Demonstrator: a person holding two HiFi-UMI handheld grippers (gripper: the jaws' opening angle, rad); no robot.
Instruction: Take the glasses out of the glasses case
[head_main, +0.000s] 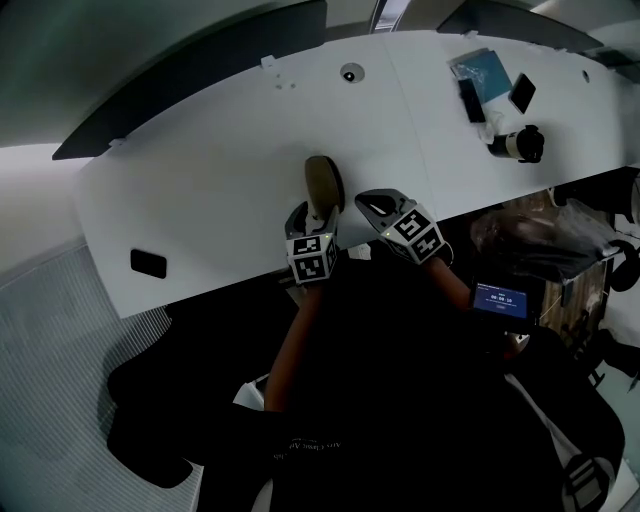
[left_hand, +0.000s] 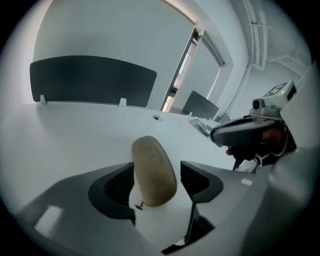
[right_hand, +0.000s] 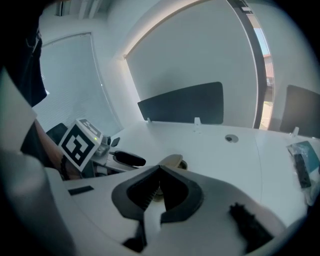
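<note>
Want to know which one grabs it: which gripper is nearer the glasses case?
Left. The left gripper, open, straddles the near end of the glasses case; the right gripper, shut, sits just to the right of it.

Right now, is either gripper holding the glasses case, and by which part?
Nothing is held. The left gripper has its jaws open around the near end of the glasses case, not clamping it; the right gripper is shut and empty.

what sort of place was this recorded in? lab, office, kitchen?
Most likely an office workstation. A long white desk has a dark divider screen clipped along its far edge, and a round cable grommet is set into the desktop.
</note>
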